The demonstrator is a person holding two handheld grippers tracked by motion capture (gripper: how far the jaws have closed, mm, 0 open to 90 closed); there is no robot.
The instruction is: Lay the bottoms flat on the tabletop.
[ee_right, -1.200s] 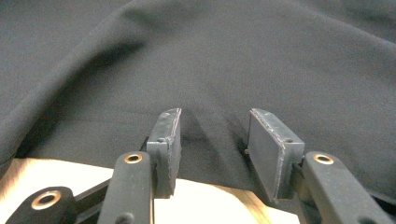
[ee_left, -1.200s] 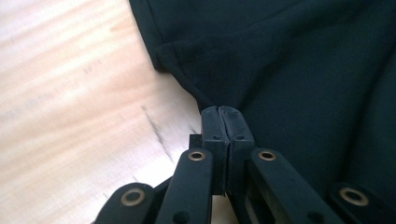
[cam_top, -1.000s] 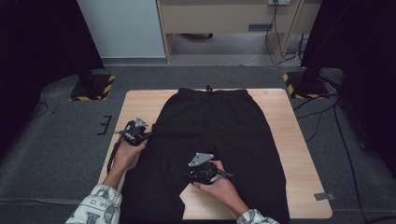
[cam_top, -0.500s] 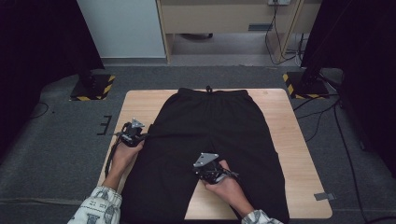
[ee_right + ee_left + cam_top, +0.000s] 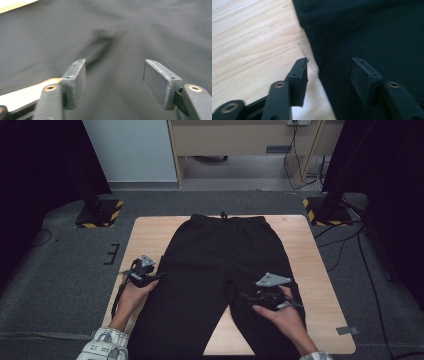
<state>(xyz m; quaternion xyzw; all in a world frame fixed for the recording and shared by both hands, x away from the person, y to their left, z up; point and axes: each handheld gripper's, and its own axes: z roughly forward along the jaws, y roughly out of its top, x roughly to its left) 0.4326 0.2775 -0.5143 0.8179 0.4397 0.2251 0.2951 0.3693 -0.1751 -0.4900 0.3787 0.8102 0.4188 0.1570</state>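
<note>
Black trousers [image 5: 220,265] lie flat on the wooden table [image 5: 300,250], waistband and drawstring at the far side, legs toward me. My left gripper [image 5: 158,277] rests at the trousers' left edge. In the left gripper view its jaws have just been opening, and the left gripper [image 5: 329,72] is open with the fabric edge [image 5: 317,60] lying between the pads, not pinched. My right gripper [image 5: 246,296] hovers over the right leg, pointing left. The right gripper [image 5: 115,75] has also just been opening and is open above smooth black cloth [image 5: 130,37], holding nothing.
Bare wood [image 5: 150,235] shows left of the trousers, and a wedge of bare wood [image 5: 225,330] lies between the two legs. Grey carpet [image 5: 65,285] surrounds the table. Two stand bases with yellow-black stripes [image 5: 97,215] [image 5: 325,210] sit at the far corners, and cables [image 5: 370,270] trail on the right.
My right hand has swept to the right, from the middle of the trousers onto the right leg, and the wooden gap between the legs looks wider. My left hand has shifted slightly toward me.
</note>
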